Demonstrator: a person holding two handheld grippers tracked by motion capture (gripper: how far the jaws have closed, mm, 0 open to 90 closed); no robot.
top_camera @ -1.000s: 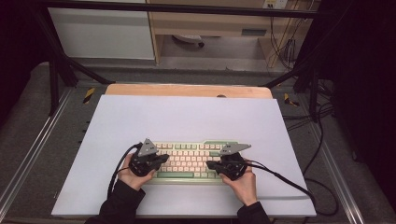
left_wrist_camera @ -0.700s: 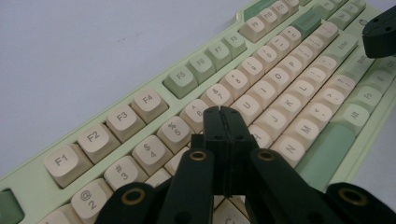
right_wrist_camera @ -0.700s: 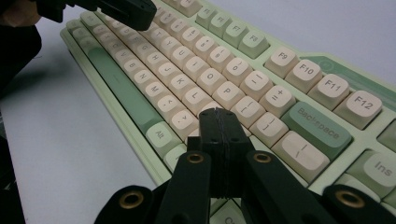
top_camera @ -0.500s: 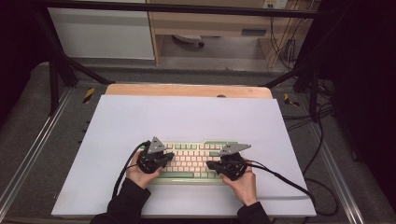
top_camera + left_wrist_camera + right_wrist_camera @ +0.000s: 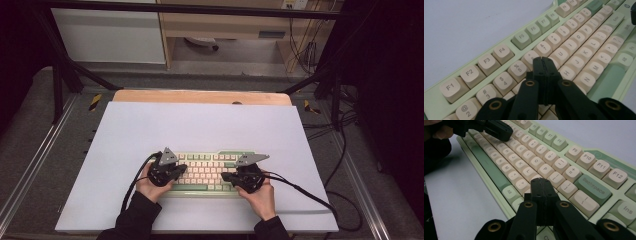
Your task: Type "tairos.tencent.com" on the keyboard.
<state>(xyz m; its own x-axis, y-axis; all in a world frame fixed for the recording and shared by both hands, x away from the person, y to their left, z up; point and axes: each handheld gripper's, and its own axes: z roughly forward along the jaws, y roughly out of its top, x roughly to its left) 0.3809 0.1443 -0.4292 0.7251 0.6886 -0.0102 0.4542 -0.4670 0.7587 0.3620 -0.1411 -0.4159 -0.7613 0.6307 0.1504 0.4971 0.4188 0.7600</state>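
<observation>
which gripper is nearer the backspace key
Right. The right gripper hovers shut just beside the Backspace key; the left gripper sits shut over the keyboard's opposite half.

A table [image 5: 200,96] with a wooden top, bare wood showing along its far edge. A large white mat [image 5: 200,130] lies on it and covers nearly all of the top. A pale green keyboard [image 5: 207,170] with cream keys lies flat on the mat, near the front edge and about midway across, its long side parallel to that edge
</observation>
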